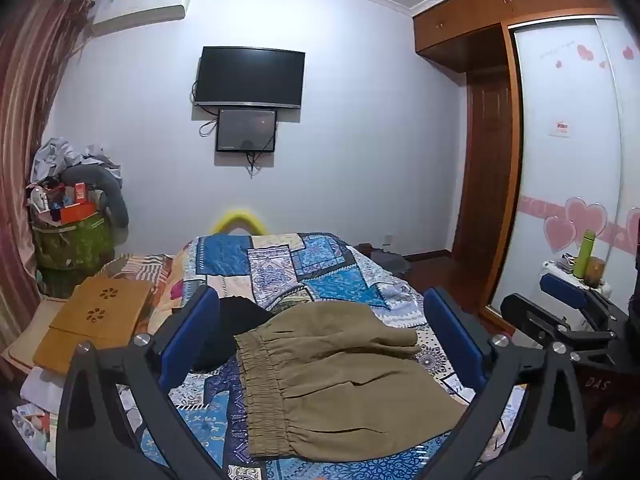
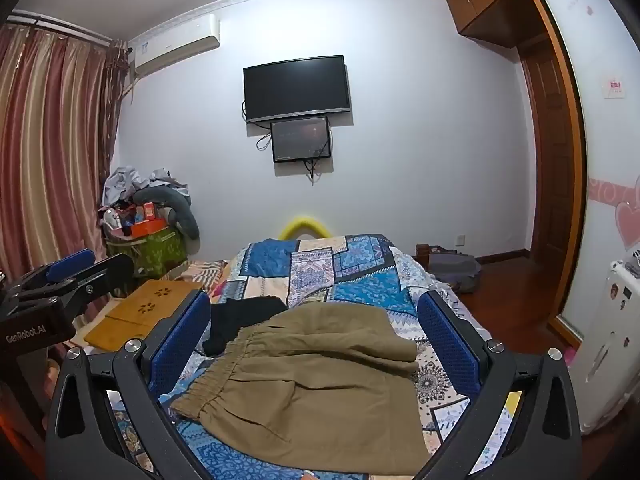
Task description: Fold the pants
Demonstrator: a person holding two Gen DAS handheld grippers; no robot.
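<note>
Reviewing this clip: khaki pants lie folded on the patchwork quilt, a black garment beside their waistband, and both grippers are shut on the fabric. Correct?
Not quite. Both wrist views show the left gripper and right gripper open, holding nothing. The khaki pants do lie folded on the patchwork quilt, black garment beside the waistband.

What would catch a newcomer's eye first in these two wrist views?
The khaki pants lie in a loose fold on the blue patchwork quilt, their elastic waistband toward the left, with a black garment just beyond. The left gripper and right gripper both hang open above the pants, touching nothing. On the far wall a dark TV is mounted over a smaller screen.
</note>
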